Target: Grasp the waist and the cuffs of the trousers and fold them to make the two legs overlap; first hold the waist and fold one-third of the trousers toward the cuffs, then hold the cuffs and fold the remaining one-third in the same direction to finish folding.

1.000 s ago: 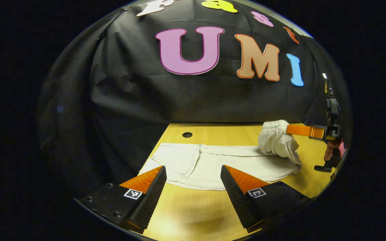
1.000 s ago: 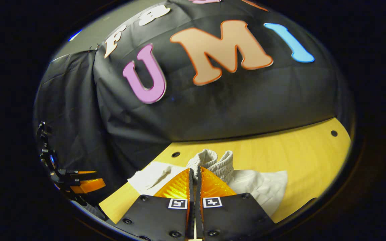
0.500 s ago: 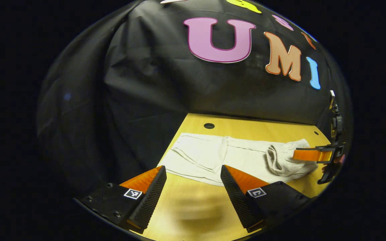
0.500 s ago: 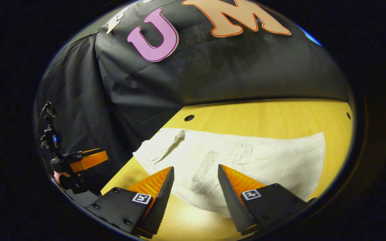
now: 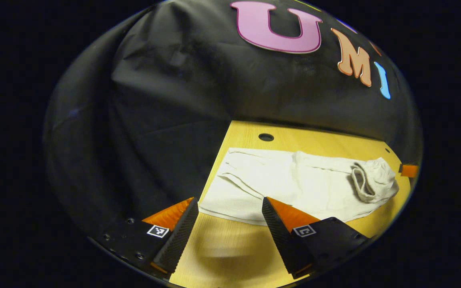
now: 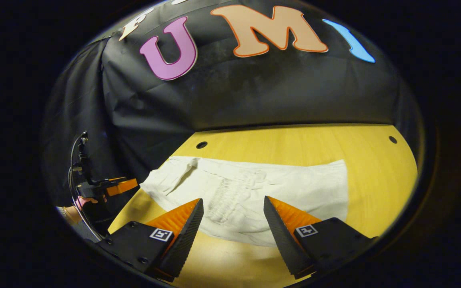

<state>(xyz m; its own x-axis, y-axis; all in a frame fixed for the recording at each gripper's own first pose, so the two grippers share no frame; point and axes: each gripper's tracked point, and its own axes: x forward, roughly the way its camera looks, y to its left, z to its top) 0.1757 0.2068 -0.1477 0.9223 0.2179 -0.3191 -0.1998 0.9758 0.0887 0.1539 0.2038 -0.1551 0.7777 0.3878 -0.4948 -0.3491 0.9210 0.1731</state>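
Observation:
White trousers [image 5: 294, 188] lie flat along the wooden table [image 5: 230, 256], their two legs overlapping. The elastic waist [image 5: 368, 180] is folded over onto the legs at the right end. My left gripper [image 5: 228, 202] stands open just short of the near edge, by the cuff end [image 5: 230, 176], holding nothing. In the right gripper view the trousers [image 6: 278, 188] have the gathered waistband [image 6: 224, 196] lying on top, with the fold edge at the right. My right gripper [image 6: 232, 201] is open above the near edge, apart from the cloth. The left gripper [image 6: 112, 186] shows far left, held by a hand [image 6: 74, 210].
The table [image 6: 314, 148] has round holes near the back edge [image 6: 201, 145] [image 6: 392, 139]. Black cloth walls stand behind and to the left of the table. One finger of the right gripper [image 5: 408, 170] peeks in at the right edge of the left gripper view.
My right gripper opened and let the waist drop onto the legs, then drew back. My left gripper stayed open and swung towards the cuff end.

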